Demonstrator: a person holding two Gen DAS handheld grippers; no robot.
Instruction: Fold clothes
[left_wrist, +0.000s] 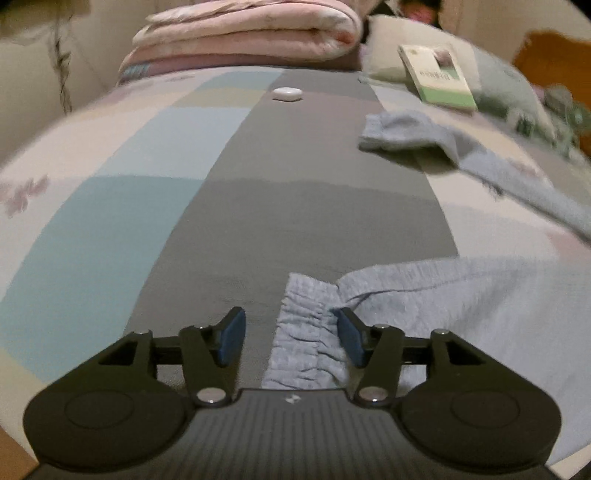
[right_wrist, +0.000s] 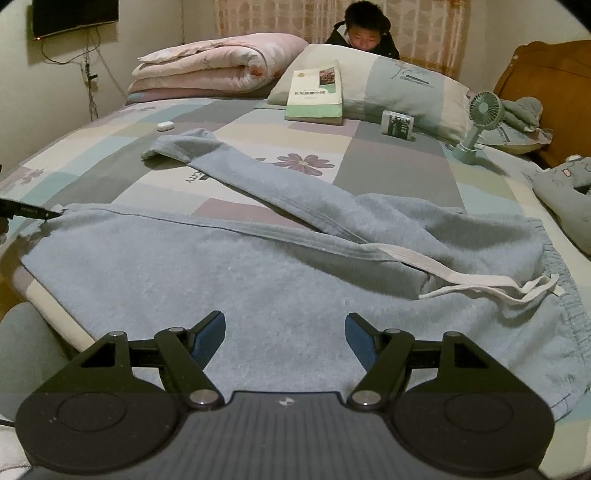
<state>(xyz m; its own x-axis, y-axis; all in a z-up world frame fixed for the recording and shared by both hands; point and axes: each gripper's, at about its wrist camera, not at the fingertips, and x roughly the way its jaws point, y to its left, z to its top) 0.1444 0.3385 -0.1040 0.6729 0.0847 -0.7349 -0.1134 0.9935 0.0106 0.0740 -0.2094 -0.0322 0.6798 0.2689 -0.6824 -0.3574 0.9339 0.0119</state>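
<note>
A: Two grippers, both spread wide! Left gripper (left_wrist: 290, 328) straddles a cuff of the one pair of blue sweatpants (right_wrist: 229, 273), gripping nothing.

B: Right gripper (right_wrist: 284, 332) hovers empty above them (bed's near edge). Beyond: one book (right_wrist: 314, 94), one fan (right_wrist: 480, 122).

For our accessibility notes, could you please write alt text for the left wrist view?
The open left claw straddles the gathered cuff of light blue fleece trousers lying on a patchwork bedsheet; a folded pink quilt sits behind.
</note>
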